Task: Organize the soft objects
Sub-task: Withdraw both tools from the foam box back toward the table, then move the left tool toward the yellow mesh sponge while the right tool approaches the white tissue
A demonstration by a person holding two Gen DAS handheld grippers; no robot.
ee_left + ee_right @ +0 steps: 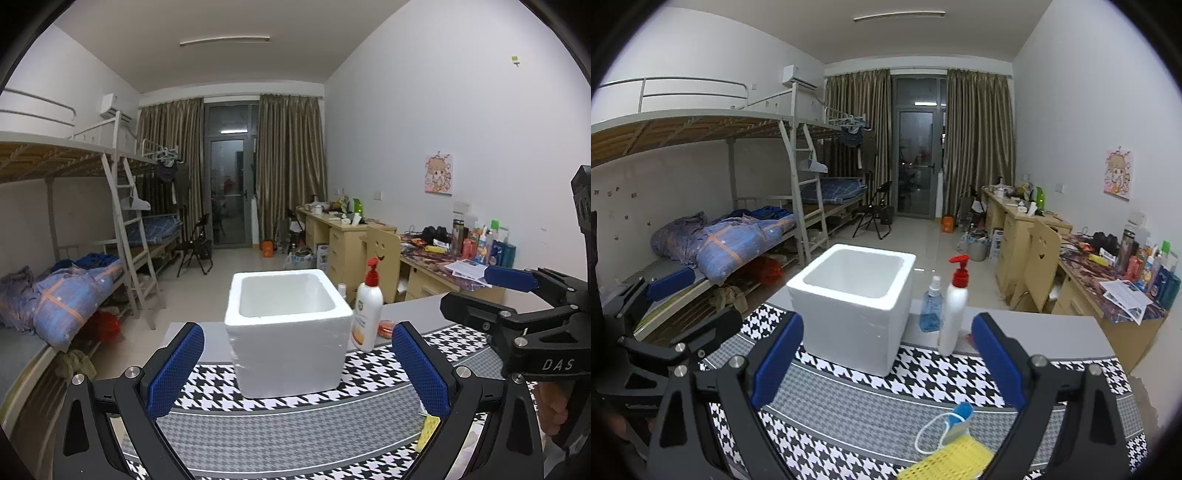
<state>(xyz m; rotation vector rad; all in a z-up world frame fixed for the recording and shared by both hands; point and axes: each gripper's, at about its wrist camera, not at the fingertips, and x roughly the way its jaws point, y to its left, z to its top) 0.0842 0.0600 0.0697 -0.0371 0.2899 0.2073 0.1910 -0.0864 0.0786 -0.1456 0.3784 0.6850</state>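
A white foam box stands open and empty on the houndstooth cloth; it also shows in the right wrist view. A yellow mesh sponge with a blue tag and white loop lies on the cloth just below my right gripper, whose jaws stand wide open and empty. Part of the sponge shows beside my left gripper, also open and empty, in front of the box. The right gripper appears at the right edge of the left wrist view.
A white pump bottle with a red top and a blue spray bottle stand right of the box. A small orange item lies behind the pump bottle. Bunk beds stand left, cluttered desks right.
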